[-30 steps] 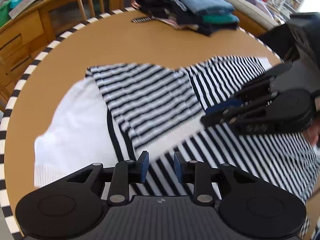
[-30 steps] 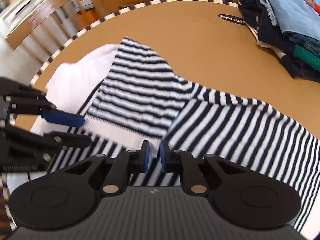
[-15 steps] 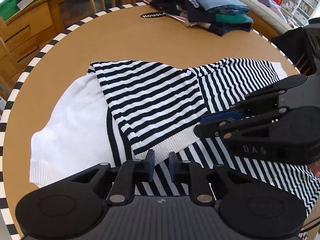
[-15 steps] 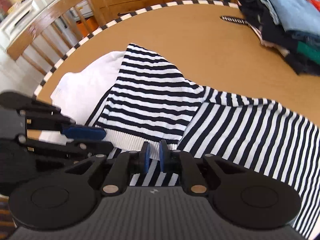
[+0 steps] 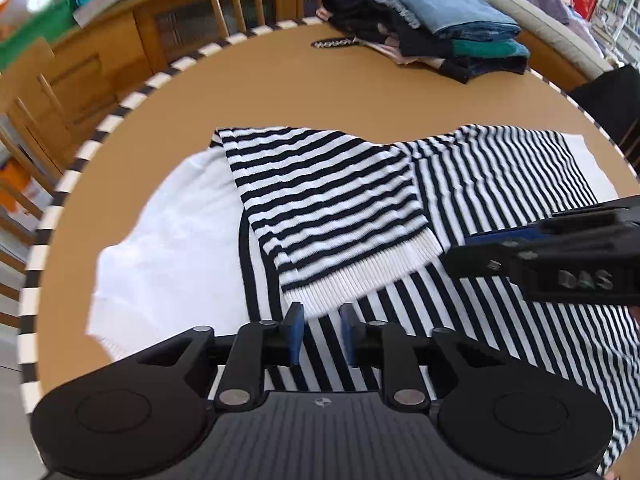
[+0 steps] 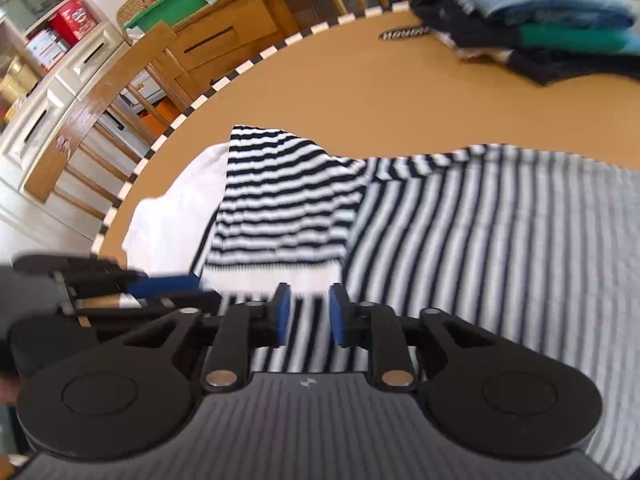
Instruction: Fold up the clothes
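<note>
A black-and-white striped sweater (image 5: 500, 184) lies spread on the round brown table (image 5: 280, 88). One striped sleeve (image 5: 332, 208) is folded across its body, its white ribbed cuff near my left gripper. A white part of the garment (image 5: 172, 240) lies to the left. My left gripper (image 5: 322, 334) is open and empty just above the cloth by the cuff. My right gripper (image 6: 306, 318) is open and empty over the striped body (image 6: 500, 240). Each gripper shows at the edge of the other's view, the right one (image 5: 560, 256) and the left one (image 6: 132, 292).
A stack of folded clothes (image 5: 432, 36) sits at the table's far side, also in the right wrist view (image 6: 540, 20). Wooden chairs (image 6: 108, 92) and a wooden sideboard (image 5: 120, 52) stand beyond the striped table rim (image 5: 60, 200).
Both grippers have opened wider and let go of the cloth. The sleeve now lies folded over the body. The right gripper has swung, blurring its view.
</note>
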A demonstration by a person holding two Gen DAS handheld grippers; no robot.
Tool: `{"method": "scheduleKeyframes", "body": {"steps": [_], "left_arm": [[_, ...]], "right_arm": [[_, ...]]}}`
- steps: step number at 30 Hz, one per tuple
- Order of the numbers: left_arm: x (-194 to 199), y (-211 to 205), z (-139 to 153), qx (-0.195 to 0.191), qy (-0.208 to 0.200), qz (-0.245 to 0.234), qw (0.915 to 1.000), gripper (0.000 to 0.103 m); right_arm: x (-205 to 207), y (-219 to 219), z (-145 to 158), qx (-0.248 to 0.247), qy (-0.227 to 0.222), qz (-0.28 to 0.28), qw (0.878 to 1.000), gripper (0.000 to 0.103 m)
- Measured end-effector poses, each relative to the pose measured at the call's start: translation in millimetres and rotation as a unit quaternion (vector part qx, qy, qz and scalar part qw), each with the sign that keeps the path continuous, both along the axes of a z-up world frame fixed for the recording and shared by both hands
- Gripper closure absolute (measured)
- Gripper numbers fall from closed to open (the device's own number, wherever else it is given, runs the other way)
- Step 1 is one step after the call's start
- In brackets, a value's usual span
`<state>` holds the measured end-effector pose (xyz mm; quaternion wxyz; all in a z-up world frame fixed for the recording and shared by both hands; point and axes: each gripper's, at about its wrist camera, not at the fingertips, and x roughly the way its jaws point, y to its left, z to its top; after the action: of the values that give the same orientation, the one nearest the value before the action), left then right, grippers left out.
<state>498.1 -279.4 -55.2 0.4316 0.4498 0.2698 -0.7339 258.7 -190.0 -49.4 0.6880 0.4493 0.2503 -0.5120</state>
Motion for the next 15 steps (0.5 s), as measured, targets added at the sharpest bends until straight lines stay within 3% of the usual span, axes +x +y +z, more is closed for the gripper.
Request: {"method": "scheduleKeyframes", "body": {"steps": [2, 6, 9, 15], "left_arm": [[1, 20, 12, -0.010, 0.005, 0.004, 0.9999, 0.058], [5, 69, 32, -0.028, 0.001, 0.015, 0.9995, 0.031], [13, 108, 40, -0.024, 0.017, 0.017, 0.9994, 0.023], [36, 168, 38, -0.010, 0.017, 0.034, 0.9992, 0.019]], "right_arm": [[-2, 29, 7, -0.010, 0.014, 0.008, 1.000, 0.074], [-11, 97, 16, -0.022, 0.034, 0.002, 0.999, 0.062], [-22, 143, 19, -0.023, 0.050, -0.020, 0.998, 0.060], [-48, 215, 24, -0.032, 0.066, -0.089, 0.993, 0.043]]}}
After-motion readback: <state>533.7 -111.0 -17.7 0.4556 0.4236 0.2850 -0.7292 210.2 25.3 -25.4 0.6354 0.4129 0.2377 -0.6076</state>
